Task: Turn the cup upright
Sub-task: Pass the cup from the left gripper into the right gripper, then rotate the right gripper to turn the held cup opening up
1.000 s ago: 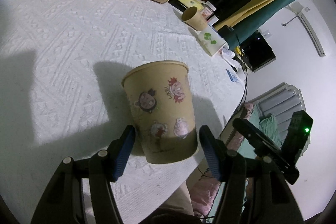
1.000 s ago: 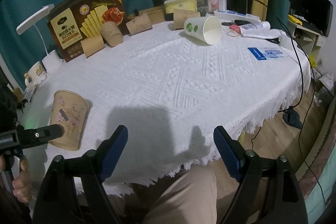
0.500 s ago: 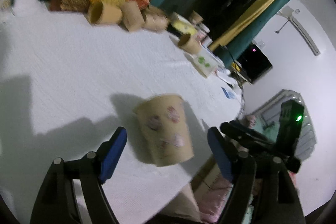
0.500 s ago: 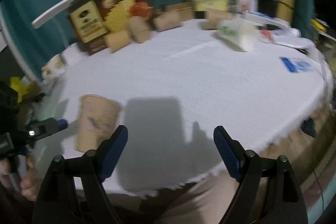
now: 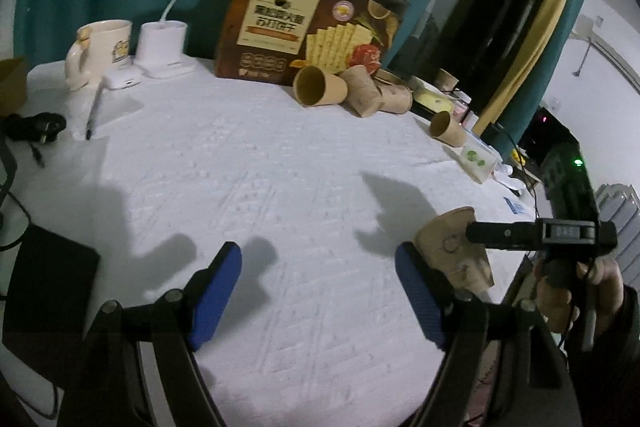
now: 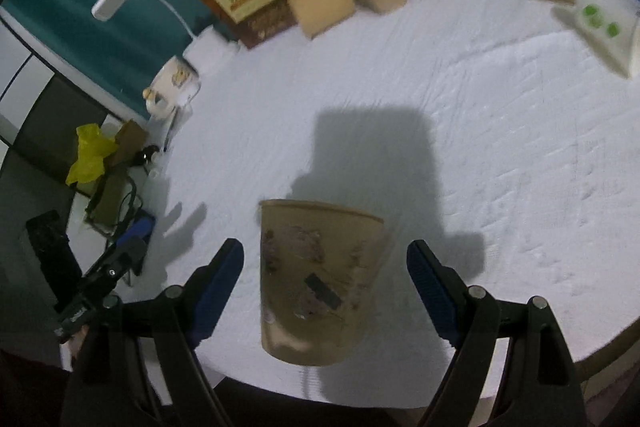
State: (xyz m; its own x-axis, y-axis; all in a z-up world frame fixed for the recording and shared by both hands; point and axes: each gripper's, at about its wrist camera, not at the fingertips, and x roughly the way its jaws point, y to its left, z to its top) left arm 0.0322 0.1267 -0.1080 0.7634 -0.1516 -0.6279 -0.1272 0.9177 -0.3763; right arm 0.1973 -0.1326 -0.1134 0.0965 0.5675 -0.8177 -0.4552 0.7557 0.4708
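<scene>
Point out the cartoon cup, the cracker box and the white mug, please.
cartoon cup (image 6: 320,279): right wrist view, middle of its printed side wall.
cracker box (image 5: 296,27): left wrist view, centre of its printed front face.
white mug (image 5: 105,47): left wrist view, its side wall beside the handle.

— What carries it all?
— A round table under white textured cloth.
— And on it?
— The printed cup upright at six o'clock; cracker box and tipped paper cups at twelve; mug at ten.
</scene>
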